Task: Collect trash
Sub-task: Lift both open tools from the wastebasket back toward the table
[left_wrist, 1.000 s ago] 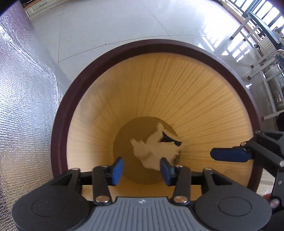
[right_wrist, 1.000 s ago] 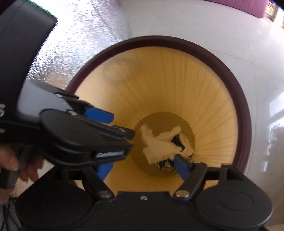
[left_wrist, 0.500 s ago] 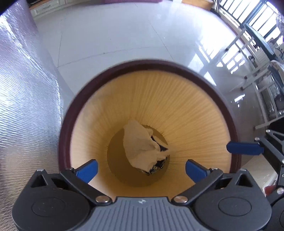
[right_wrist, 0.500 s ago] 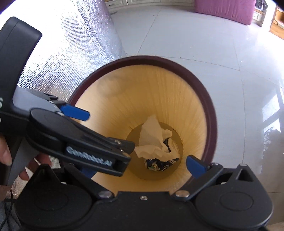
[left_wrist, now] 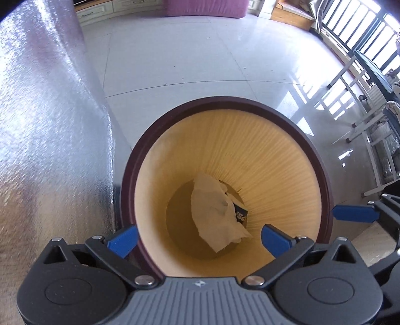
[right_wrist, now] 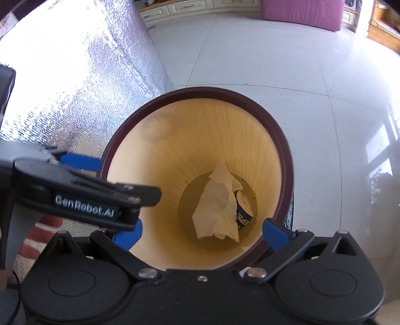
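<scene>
A round bin with a dark maroon rim (left_wrist: 225, 102) (right_wrist: 200, 91) and ribbed yellow inside stands on the floor below both grippers. At its bottom lies a crumpled white tissue (left_wrist: 215, 215) (right_wrist: 217, 210), partly covering a dark blue can (left_wrist: 240, 212) (right_wrist: 243, 210). My left gripper (left_wrist: 198, 240) hangs above the bin's mouth, open and empty. My right gripper (right_wrist: 201, 233) hangs above the mouth too, open with nothing between its fingers. One blue finger (left_wrist: 355, 212) of the right gripper shows at the right edge of the left wrist view. The left gripper's body (right_wrist: 85, 207) crosses the left of the right wrist view.
A silver foil-covered surface (left_wrist: 50, 125) (right_wrist: 75, 75) rises right beside the bin on the left. Pale tiled floor (left_wrist: 187, 50) stretches beyond it. White furniture legs (left_wrist: 362, 100) stand at the right. A purple sofa (right_wrist: 300, 12) sits far back. A person's fingers (right_wrist: 42, 227) hold the left gripper.
Both grippers' jaws have spread wide. The tissue that was between the left fingers now lies at the bin's bottom on the can. Both grippers have risen away from the bin.
</scene>
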`<state>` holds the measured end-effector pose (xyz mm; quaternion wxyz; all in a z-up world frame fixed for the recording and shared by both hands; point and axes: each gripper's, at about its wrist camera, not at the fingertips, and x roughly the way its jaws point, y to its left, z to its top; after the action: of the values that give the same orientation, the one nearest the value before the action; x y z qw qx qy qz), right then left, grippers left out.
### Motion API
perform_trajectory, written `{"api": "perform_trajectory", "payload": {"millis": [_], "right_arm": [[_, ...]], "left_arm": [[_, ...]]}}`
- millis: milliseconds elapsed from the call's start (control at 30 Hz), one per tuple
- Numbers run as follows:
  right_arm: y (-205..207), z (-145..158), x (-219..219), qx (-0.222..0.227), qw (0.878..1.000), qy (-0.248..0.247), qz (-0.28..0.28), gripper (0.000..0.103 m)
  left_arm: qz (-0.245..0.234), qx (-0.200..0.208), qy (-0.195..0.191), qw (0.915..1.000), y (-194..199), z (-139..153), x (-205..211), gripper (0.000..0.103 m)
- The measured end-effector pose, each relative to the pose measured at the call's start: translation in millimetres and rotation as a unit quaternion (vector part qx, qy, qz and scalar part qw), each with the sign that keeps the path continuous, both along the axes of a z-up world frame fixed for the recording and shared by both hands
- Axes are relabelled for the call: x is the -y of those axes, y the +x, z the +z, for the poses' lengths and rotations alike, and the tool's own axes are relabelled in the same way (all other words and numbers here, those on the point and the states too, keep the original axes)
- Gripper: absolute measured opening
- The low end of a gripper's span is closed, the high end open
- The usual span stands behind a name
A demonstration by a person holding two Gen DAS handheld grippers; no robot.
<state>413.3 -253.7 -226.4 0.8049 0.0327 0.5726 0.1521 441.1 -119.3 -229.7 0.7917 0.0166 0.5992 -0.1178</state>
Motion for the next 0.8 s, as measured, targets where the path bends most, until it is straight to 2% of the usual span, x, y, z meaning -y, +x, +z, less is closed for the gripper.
{"api": "perform_trajectory", "payload": {"millis": [333, 800], "right_arm": [[-15.7, 15.1, -0.6, 0.006, 1.0, -0.005, -0.011, 0.103], [-48.9, 56.1, 17.5, 0.034, 0.997, -0.004, -0.065, 0.103]], "left_arm": [[0.023, 0.033, 0.004, 0.9992, -19.4, 23.9, -19.9, 0.103], [0.038, 0.061, 0.002, 0.9974, -57.6, 58.5, -41.1, 0.103]]}}
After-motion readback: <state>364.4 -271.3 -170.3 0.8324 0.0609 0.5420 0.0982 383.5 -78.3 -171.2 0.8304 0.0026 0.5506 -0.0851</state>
